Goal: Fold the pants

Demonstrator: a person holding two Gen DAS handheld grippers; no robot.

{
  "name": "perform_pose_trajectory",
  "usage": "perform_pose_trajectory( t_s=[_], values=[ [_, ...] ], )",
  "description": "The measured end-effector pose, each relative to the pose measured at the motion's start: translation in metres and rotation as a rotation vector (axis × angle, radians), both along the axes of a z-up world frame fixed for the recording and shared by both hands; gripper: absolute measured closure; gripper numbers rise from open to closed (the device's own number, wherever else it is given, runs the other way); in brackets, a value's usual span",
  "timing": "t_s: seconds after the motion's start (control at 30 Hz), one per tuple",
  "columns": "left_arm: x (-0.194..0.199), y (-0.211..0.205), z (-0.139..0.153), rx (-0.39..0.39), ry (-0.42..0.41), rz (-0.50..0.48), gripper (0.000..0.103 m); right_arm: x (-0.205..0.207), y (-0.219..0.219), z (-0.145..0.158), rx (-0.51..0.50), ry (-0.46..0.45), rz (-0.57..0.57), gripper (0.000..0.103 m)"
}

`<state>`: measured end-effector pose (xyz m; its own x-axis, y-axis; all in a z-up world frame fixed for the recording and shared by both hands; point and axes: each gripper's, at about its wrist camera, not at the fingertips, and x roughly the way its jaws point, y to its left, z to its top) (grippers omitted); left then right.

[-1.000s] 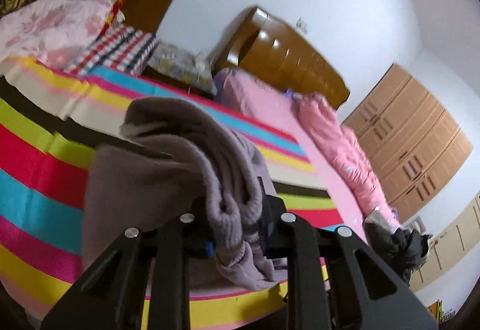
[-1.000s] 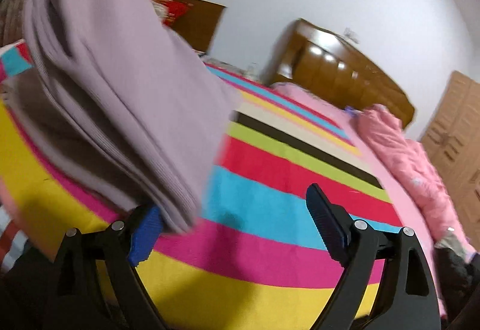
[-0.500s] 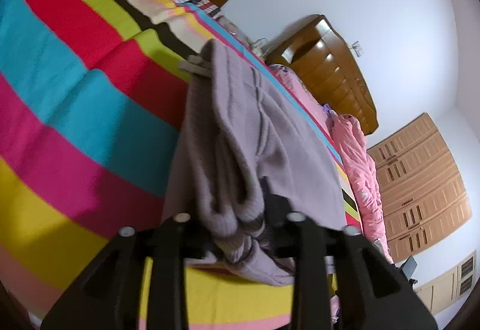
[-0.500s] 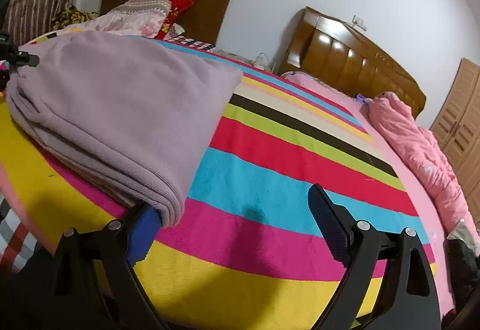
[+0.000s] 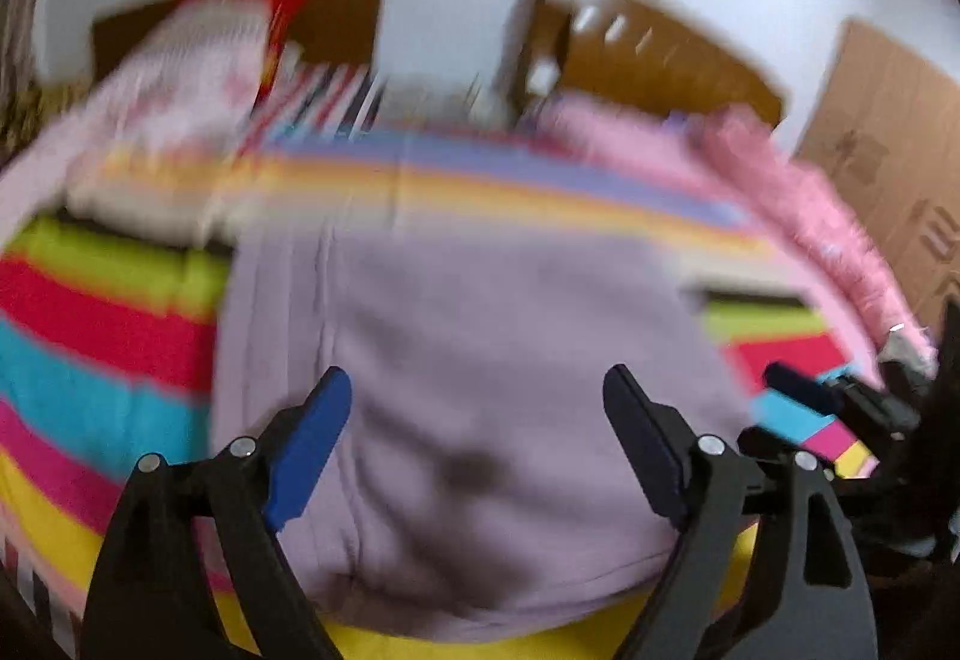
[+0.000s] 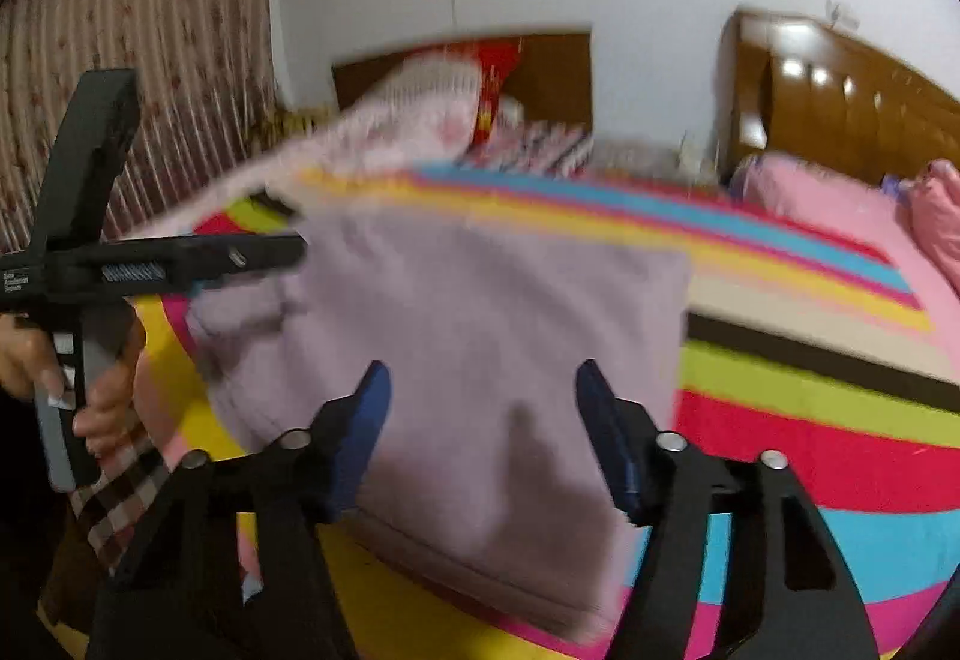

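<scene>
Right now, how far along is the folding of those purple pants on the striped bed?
Nearly done, it seems. The pants lie in a compact folded stack on the striped bedspread. The left gripper has just been opening and has nothing clamped; the right gripper has been closing a little, and its jaws stand apart over the cloth, not gripping. What may remain is a final tidy-up; blur hides fine detail.
</scene>
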<state>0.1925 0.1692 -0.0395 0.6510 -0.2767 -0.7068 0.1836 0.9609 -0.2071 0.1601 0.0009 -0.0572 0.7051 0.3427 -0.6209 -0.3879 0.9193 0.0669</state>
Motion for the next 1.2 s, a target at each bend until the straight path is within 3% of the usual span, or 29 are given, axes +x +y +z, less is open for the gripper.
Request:
perform_pose_trajectory(
  t_s=[0.03, 0.07, 0.1, 0.27, 0.37, 0.43, 0.5, 0.6, 0.67, 0.73, 0.8, 0.87, 0.93, 1.0, 1.1, 1.2],
  values=[
    [-0.002, 0.006, -0.017, 0.003, 0.045, 0.02, 0.027, 0.003, 0.007, -0.012, -0.039, 0.047, 0.021, 0.045],
    [-0.01, 0.013, -0.024, -0.014, 0.015, 0.009, 0.026, 0.0, 0.015, -0.028, -0.097, 0.074, 0.057, 0.045],
    [-0.013, 0.019, -0.026, -0.036, 0.001, -0.012, 0.027, -0.008, 0.017, -0.032, -0.125, 0.017, 0.065, 0.045],
    [0.001, 0.04, -0.03, -0.187, 0.035, -0.021, 0.027, -0.001, 0.007, -0.036, -0.062, 0.064, 0.086, 0.043],
    [0.001, 0.034, -0.03, -0.167, 0.022, -0.016, 0.027, 0.007, 0.008, -0.03, -0.085, 0.124, 0.138, 0.042],
    [-0.004, 0.026, -0.028, -0.121, 0.003, -0.011, 0.027, 0.015, -0.001, -0.018, -0.029, 0.177, 0.187, 0.042],
    [-0.005, 0.02, -0.027, -0.078, -0.008, -0.006, 0.027, 0.026, -0.015, 0.002, 0.026, 0.151, 0.188, 0.039],
    [-0.005, 0.013, -0.029, -0.024, -0.021, 0.008, 0.027, 0.079, -0.035, 0.027, 0.08, 0.074, 0.107, 0.025],
    [-0.007, 0.009, -0.03, 0.002, -0.028, 0.018, 0.027, 0.124, -0.04, 0.027, 0.127, 0.073, 0.097, 0.023],
    [-0.007, 0.008, -0.03, 0.015, -0.031, 0.027, 0.027, 0.172, -0.034, 0.01, 0.128, 0.156, 0.112, 0.023],
    [-0.007, 0.007, -0.031, 0.023, -0.035, 0.032, 0.027, 0.213, -0.033, -0.017, 0.042, 0.239, 0.038, 0.025],
    [-0.008, 0.007, -0.032, 0.027, -0.038, 0.032, 0.027, 0.23, -0.042, -0.03, 0.089, 0.277, -0.001, 0.027],
    [-0.007, 0.007, -0.033, 0.03, -0.039, 0.031, 0.027, 0.232, -0.051, -0.02, 0.159, 0.262, -0.052, 0.026],
    [-0.007, 0.008, -0.033, 0.029, -0.039, 0.028, 0.027, 0.215, -0.057, 0.0, 0.166, 0.206, -0.085, 0.024],
    [-0.01, 0.006, -0.034, 0.043, -0.046, 0.027, 0.027, 0.174, -0.054, 0.018, 0.169, 0.141, -0.028, 0.019],
    [-0.011, 0.002, -0.035, 0.068, -0.058, 0.029, 0.027, 0.121, -0.037, 0.02, 0.091, 0.101, 0.056, 0.018]
  ],
)
